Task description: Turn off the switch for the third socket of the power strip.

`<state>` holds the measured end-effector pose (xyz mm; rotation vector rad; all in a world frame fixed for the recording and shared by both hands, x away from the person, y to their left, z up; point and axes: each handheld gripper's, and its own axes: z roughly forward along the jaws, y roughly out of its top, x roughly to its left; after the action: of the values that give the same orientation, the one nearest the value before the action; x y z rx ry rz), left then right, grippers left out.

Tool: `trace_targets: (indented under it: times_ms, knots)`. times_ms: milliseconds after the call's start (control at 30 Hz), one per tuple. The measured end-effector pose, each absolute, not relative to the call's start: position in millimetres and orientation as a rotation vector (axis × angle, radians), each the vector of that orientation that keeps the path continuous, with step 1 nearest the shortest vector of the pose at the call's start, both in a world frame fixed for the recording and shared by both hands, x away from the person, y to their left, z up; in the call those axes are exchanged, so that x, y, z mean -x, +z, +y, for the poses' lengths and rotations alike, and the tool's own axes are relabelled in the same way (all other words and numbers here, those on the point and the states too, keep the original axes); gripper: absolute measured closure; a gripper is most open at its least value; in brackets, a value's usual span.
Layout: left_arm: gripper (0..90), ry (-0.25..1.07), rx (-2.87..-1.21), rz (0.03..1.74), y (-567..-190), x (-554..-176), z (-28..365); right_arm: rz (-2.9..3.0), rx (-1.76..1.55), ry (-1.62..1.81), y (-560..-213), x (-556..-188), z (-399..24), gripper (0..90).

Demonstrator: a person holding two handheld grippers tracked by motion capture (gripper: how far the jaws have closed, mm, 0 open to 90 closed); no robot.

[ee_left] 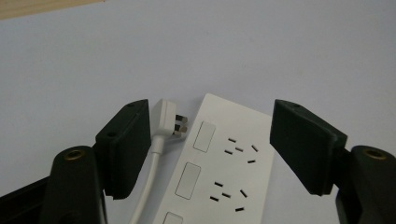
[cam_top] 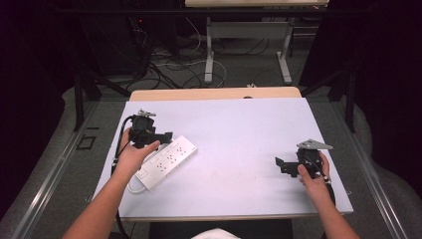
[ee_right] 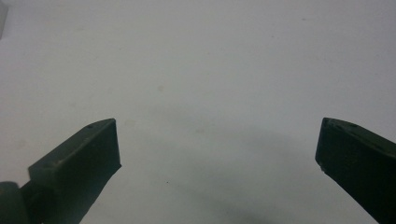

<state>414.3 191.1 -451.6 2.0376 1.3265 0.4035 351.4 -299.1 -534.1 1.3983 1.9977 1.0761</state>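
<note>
A white power strip (cam_top: 167, 160) lies slantwise on the left half of the white tabletop (cam_top: 239, 129). In the left gripper view the power strip (ee_left: 219, 172) shows its sockets and switches, and its white plug (ee_left: 167, 119) lies beside it on a white cord (ee_left: 148, 182). My left gripper (ee_left: 209, 144) hangs open over the strip's end, jaws wide apart, the plug just inside the left jaw. In the high view the left gripper (cam_top: 160, 135) sits at the strip's far left side. My right gripper (cam_top: 279, 163) is open at the right, over bare table (ee_right: 210, 93).
The table's far wooden edge (cam_top: 214, 93) runs along the back. Beyond it stand a second table's legs (cam_top: 209, 55) and loose cables on the floor. Dark curtains close in both sides.
</note>
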Motion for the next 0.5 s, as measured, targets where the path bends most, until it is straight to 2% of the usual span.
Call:
trace_targets:
  times_ms: [300, 500]
  knots:
    - [36.2, 0.338, -2.042, 1.380, -454, -421, 183, 2.000, -1.406, 1.076, -535, -352, -300, 0.0]
    - [37.2, 0.305, -2.055, 1.398, -458, -426, 179, 2.003, -1.402, 1.076, -535, -352, -300, 0.0]
